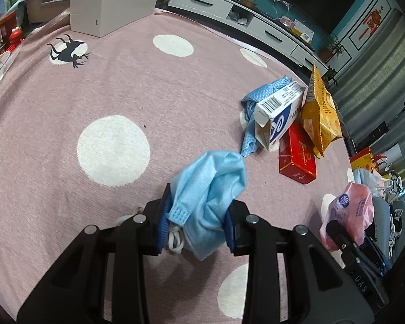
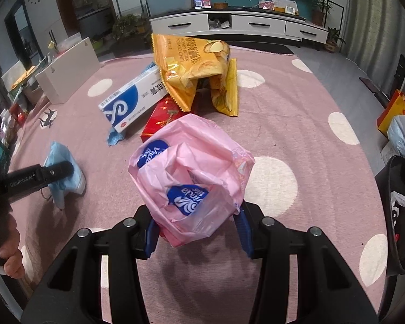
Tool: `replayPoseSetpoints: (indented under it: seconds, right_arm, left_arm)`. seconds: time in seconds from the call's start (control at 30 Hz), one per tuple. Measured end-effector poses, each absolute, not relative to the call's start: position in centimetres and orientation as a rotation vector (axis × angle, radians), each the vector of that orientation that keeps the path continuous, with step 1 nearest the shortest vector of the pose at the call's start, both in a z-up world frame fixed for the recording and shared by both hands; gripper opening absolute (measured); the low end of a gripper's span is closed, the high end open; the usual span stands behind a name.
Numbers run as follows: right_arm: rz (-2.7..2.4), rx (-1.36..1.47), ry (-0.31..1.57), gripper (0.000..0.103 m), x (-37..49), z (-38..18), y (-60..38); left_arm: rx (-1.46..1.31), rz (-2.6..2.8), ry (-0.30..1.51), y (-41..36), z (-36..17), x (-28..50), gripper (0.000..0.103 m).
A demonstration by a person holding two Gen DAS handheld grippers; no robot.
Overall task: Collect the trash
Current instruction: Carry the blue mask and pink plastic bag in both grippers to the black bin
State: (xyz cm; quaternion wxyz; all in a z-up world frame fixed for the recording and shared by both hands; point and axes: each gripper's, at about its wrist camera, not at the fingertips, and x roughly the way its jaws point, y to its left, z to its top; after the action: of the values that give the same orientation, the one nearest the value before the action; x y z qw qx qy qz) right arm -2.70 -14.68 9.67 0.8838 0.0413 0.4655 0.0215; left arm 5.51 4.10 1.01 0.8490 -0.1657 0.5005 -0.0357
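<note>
The left gripper is clenching a crumpled blue face mask above the pink dotted rug. The right gripper is grasping a pink tissue wrapper. Beyond them, a yellow chip bag, a white-and-blue carton, a red box and a blue cloth are lying heaped together on the rug.

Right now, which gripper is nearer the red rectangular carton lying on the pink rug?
Right. The right gripper hangs just before the red carton; the left gripper sits farther off.
</note>
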Motion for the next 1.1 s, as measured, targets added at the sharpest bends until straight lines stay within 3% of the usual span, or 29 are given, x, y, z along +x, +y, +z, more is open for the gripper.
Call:
replayPoseSetpoints:
  seconds: [0.47,1.1]
  right_arm:
    - [-0.007,0.118,0.848,0.048,-3.9,14.4,-17.4]
    - [-0.218,0.186,0.66,0.048,-8.3,20.2,-28.1]
  left_arm:
    - [-0.273,-0.157,0.951,1.9,4.7,2.8,0.034]
    - [-0.229,-0.381,0.823,-11.4,10.5,-0.5,0.036]
